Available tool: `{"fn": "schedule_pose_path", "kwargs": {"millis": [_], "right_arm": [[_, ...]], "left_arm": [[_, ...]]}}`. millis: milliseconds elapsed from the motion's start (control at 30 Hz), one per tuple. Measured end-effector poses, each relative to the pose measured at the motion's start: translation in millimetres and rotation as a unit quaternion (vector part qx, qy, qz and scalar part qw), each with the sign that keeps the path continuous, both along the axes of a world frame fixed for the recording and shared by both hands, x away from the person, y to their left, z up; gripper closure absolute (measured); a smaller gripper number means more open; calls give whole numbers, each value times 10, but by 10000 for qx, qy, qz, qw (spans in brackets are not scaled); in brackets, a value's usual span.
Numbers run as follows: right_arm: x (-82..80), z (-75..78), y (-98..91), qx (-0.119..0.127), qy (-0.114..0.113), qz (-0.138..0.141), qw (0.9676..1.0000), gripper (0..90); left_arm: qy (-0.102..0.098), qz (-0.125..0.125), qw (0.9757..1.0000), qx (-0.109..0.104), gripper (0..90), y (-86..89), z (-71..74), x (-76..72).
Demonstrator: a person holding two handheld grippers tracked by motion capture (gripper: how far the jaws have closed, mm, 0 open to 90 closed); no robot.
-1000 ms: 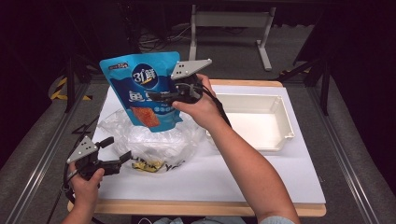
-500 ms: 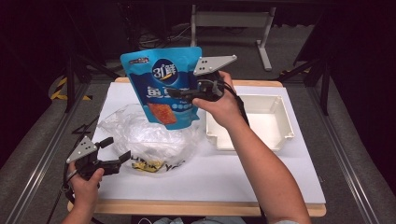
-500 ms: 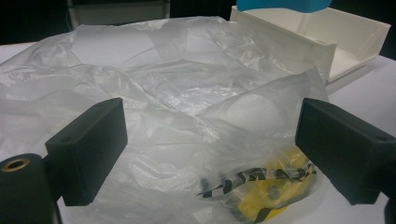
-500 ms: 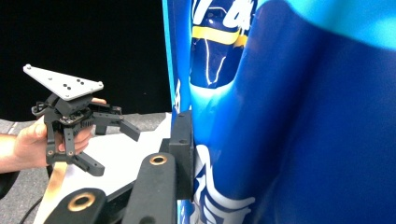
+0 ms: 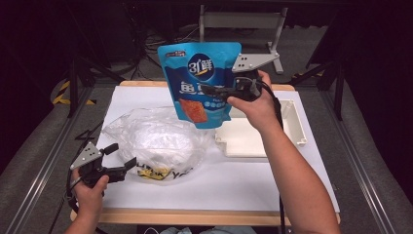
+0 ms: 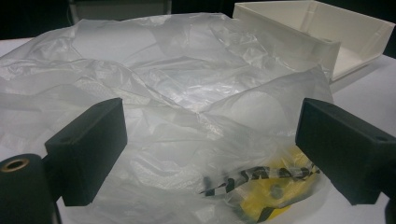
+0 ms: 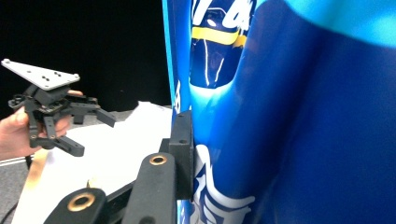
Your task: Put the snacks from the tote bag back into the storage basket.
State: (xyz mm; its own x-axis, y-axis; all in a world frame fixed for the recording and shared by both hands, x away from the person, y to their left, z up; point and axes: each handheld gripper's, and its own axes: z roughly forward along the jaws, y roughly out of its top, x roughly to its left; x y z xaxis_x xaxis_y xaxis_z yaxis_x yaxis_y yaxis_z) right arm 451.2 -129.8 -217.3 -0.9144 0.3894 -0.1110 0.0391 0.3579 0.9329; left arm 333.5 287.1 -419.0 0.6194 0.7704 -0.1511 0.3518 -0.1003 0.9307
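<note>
A blue snack pouch (image 5: 202,83) hangs upright in the air over the back of the table, with my right gripper (image 5: 214,91) shut on its lower middle. In the right gripper view the pouch (image 7: 289,116) fills the right side; one black jaw presses its face and the other is hidden behind it. A crumpled clear plastic bag (image 5: 156,141) with yellow print lies on the white sheet. My left gripper (image 5: 121,156) stands open just left of it, near the front edge. In the left gripper view the bag (image 6: 187,93) lies beyond the parted jaws, untouched.
A shallow cream tray (image 5: 292,124) sits on the table's right half, below and right of the pouch; its wall (image 6: 317,28) shows behind the bag. The white sheet (image 5: 243,180) covers the tabletop. Dark floor, stands and cables surround the table.
My right gripper has carried the blue pouch to the right and slightly up, from above the plastic bag toward the tray. The left gripper has stayed where it was.
</note>
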Motion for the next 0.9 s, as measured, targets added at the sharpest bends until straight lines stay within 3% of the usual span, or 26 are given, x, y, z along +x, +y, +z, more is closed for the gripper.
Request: {"fn": "schedule_pose_path", "kwargs": {"millis": [600, 900], "right_arm": [[-15, 74, -667, -85, -34, -593, 9982, 693], [4, 23, -898, -59, -125, -817, 9966, 693]], "left_arm": [[67, 41, 10000, 14, 97, 12, -4, 7], [78, 33, 10000, 1, 94, 23, -8, 8]]}}
